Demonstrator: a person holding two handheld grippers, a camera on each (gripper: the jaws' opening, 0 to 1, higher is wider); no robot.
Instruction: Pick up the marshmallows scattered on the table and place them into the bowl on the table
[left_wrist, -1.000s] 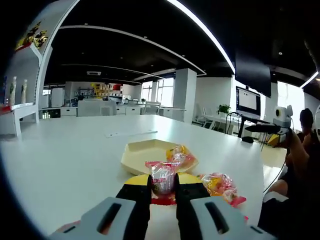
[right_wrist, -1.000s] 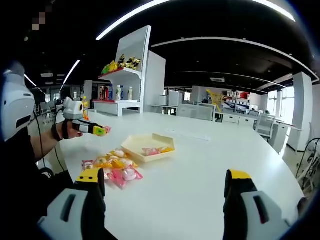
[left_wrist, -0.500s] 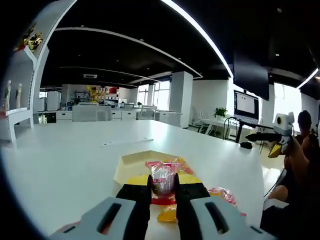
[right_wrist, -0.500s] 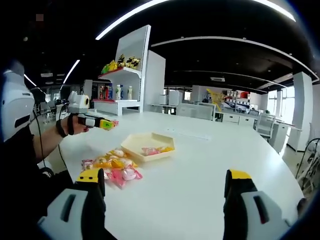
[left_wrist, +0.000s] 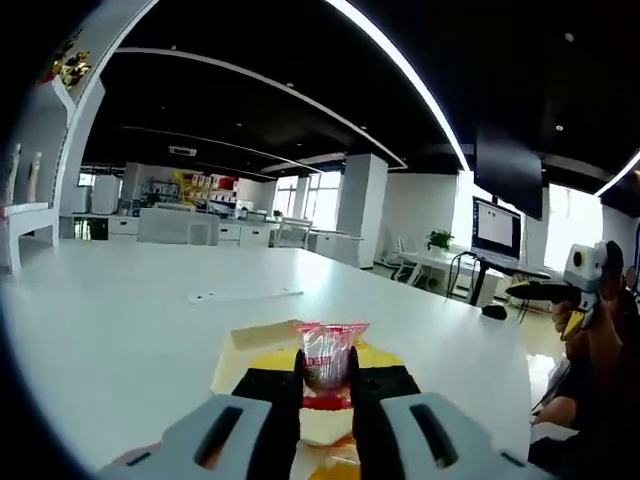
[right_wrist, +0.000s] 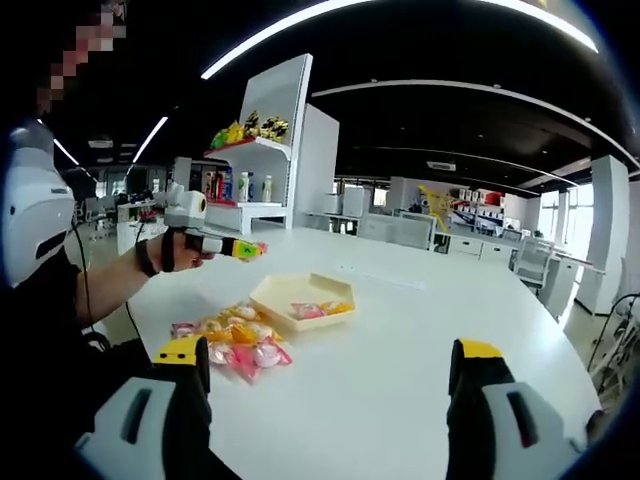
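My left gripper (left_wrist: 327, 372) is shut on a marshmallow (left_wrist: 327, 352) in clear and red wrapping, held just above the near side of the cream hexagonal bowl (left_wrist: 243, 350). In the right gripper view the same left gripper (right_wrist: 248, 248), in a person's hand, hovers to the left of the bowl (right_wrist: 276, 299), which holds a few wrapped marshmallows (right_wrist: 318, 310). A pile of pink and yellow wrapped marshmallows (right_wrist: 236, 343) lies on the white table (right_wrist: 400, 340) in front of the bowl. My right gripper (right_wrist: 328, 362) stands open and holds nothing, near the table's edge.
A tall white shelf (right_wrist: 262, 160) with bottles and snack bags stands beyond the table's left end. A thin white strip (left_wrist: 240, 295) lies on the table behind the bowl. Office desks, chairs and a wall screen (left_wrist: 496, 228) fill the background.
The left gripper has carried the marshmallow forward from above the pile to just above the bowl. The right gripper has stayed open and in place.
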